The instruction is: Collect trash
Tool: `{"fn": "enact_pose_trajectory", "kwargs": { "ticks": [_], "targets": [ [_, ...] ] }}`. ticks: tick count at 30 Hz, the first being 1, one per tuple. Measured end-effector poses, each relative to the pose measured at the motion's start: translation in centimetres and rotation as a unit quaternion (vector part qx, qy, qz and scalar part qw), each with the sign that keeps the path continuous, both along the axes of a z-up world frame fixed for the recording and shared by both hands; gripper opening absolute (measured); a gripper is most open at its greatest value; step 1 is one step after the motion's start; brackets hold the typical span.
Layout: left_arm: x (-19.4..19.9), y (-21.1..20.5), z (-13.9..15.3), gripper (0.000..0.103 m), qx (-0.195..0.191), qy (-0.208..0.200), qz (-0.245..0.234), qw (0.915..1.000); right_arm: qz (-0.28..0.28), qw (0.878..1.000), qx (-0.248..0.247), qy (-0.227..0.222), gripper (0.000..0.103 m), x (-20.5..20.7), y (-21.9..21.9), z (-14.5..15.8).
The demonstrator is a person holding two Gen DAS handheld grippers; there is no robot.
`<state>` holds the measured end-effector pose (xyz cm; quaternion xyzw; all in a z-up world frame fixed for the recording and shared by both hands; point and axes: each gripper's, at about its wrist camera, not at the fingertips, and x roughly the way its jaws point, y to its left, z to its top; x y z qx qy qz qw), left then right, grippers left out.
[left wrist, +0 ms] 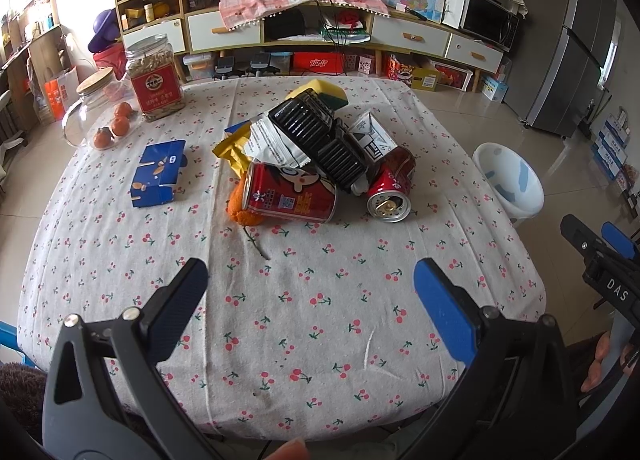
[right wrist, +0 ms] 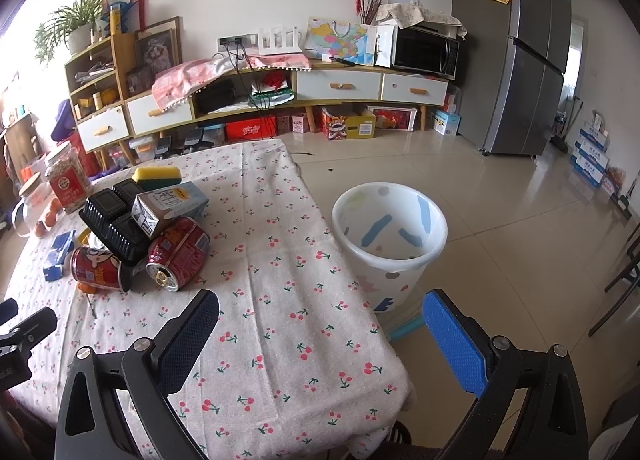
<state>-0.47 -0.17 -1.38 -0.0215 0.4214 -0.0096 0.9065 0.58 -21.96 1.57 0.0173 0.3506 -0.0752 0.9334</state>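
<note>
A pile of trash lies mid-table: two red cans (left wrist: 290, 193) (left wrist: 394, 189), a black plastic tray (left wrist: 320, 139), a milk carton (left wrist: 372, 135), snack wrappers (left wrist: 264, 139), orange peel (left wrist: 242, 207) and a yellow-green sponge (left wrist: 326, 93). A blue carton (left wrist: 158, 173) lies left of it. My left gripper (left wrist: 310, 300) is open and empty over the near table, short of the pile. My right gripper (right wrist: 320, 334) is open and empty over the table's right edge, the pile (right wrist: 140, 236) to its far left. A white bin (right wrist: 390, 240) stands on the floor beside the table.
A seed jar (left wrist: 156, 77), a glass jar (left wrist: 90, 107) and small oranges (left wrist: 116, 125) stand at the table's far left. The cherry-print tablecloth (left wrist: 320, 340) covers the table. A low cabinet and a fridge (right wrist: 520, 59) lie beyond. A chair (right wrist: 624, 272) stands right.
</note>
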Motion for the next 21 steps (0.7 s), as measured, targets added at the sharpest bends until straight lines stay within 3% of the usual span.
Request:
{"fn": "enact_pose_trajectory", "kwargs": {
  "ticks": [21],
  "targets": [
    [-0.11, 0.15, -0.40, 0.102, 0.002, 0.001, 0.003, 1.0000, 0.001, 1.000, -0.002, 0.000, 0.103, 0.07, 0.19, -0.05]
  ]
}}
